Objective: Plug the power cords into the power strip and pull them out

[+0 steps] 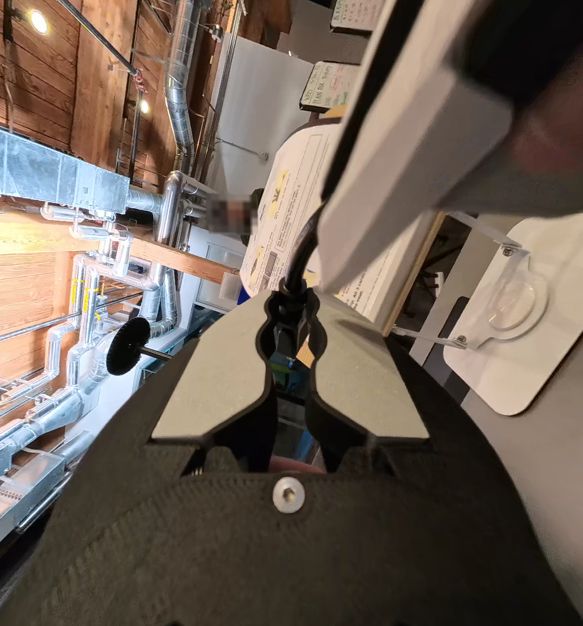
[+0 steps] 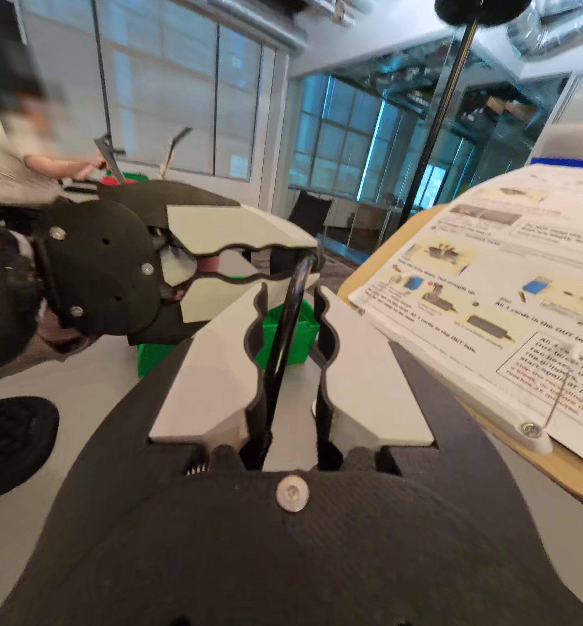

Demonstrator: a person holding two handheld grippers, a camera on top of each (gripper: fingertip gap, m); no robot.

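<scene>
My left gripper (image 1: 291,298) is shut on a black plug (image 1: 288,333), held in the notch near its fingertips. The plug's black cord (image 1: 300,264) runs up behind a grey finger (image 1: 401,152) of my right gripper. In the right wrist view my right gripper (image 2: 290,294) is open. The cord (image 2: 279,355) passes loosely between its fingers down to its base. The left gripper (image 2: 312,261) comes in from the left just beyond the right fingertips, gripping the cord's end. No power strip is in view.
A green bin (image 2: 300,335) sits on the grey table (image 2: 63,389) just beyond the grippers. A tilted board with an instruction sheet (image 2: 486,305) stands close on the right. A black pole (image 2: 442,111) rises behind. A person (image 2: 22,159) works at the far left. Both grippers' tips are close together, under 4 cm apart.
</scene>
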